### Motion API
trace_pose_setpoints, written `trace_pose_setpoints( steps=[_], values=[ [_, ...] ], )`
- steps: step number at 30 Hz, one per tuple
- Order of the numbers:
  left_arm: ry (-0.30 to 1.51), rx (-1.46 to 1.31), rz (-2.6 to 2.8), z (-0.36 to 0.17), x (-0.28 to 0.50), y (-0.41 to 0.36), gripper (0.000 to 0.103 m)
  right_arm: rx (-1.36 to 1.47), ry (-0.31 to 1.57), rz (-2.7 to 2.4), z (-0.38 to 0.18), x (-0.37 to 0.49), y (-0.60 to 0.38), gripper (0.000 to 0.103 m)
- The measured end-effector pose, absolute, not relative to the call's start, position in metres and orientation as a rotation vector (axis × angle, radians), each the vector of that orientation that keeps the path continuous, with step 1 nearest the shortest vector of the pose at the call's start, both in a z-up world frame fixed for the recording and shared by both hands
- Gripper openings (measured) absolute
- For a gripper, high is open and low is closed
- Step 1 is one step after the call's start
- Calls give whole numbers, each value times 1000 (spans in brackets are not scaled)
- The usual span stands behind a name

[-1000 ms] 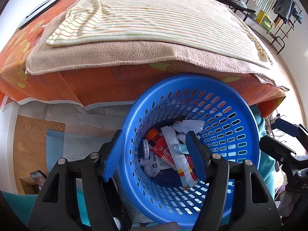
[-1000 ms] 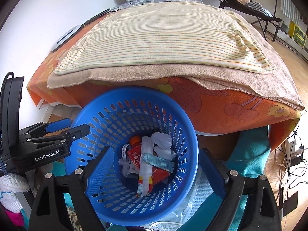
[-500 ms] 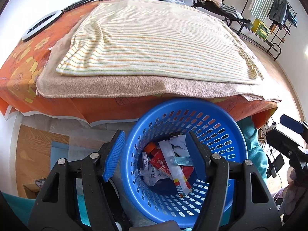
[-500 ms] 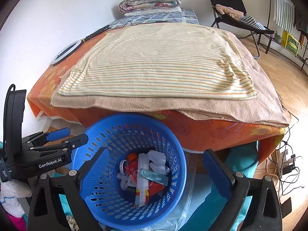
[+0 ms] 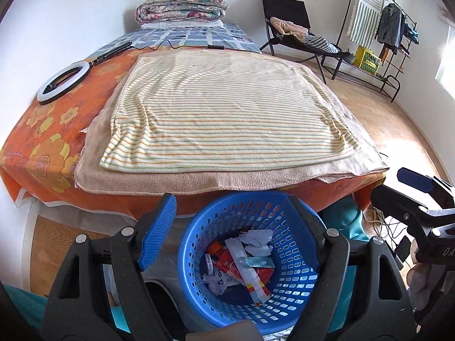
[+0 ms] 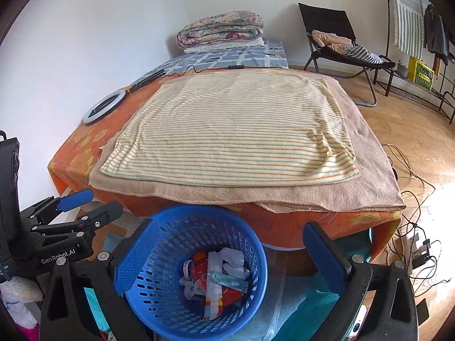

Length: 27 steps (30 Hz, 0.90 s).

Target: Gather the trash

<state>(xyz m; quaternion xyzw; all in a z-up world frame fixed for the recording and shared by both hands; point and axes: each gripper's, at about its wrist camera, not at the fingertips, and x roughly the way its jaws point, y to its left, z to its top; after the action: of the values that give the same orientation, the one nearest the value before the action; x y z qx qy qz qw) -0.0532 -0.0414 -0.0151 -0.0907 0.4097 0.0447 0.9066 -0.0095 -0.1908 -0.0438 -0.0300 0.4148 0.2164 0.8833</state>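
Note:
A blue perforated basket (image 5: pixel 241 195) (image 6: pixel 199 209) stands on the floor against the foot of the bed. In it lies trash (image 5: pixel 241 267) (image 6: pixel 216 278): crumpled white paper, a red wrapper, a teal strip and an orange piece. My left gripper (image 5: pixel 230 223) hangs above the basket, its jaws opening, and nothing is between them. It also shows at the left of the right wrist view as the left gripper (image 6: pixel 91 207). My right gripper (image 6: pixel 224 245) hovers over the basket too, jaws opening and empty. The left wrist view catches the right gripper (image 5: pixel 403 191) at its right edge.
The bed (image 5: pixel 42 153) carries a striped towel (image 5: pixel 227 113) on a beige blanket, a ring light (image 5: pixel 64 85) and a folded quilt (image 5: pixel 182 7). A black chair (image 6: pixel 335 39), a clothes rack (image 5: pixel 378 28) and floor cables (image 6: pixel 412 227) are to the right.
Both grippers have risen away from the basket, which now looks smaller and lower. More of the bed and room shows. Both pairs of jaws stand wider apart.

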Motion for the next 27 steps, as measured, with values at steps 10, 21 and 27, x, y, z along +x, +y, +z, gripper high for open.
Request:
trace_pose_setpoints(
  steps=[10, 21, 27],
  values=[
    [750, -166, 89, 29, -54, -43, 88, -73, 781, 456, -11, -8, -190, 103],
    [689, -157, 101, 66, -39, -32, 98, -32, 728, 460, 13, 13, -193, 103],
    [644, -159, 103, 85, -21, -21, 102, -10, 679, 461, 31, 29, -188, 103]
  ],
)
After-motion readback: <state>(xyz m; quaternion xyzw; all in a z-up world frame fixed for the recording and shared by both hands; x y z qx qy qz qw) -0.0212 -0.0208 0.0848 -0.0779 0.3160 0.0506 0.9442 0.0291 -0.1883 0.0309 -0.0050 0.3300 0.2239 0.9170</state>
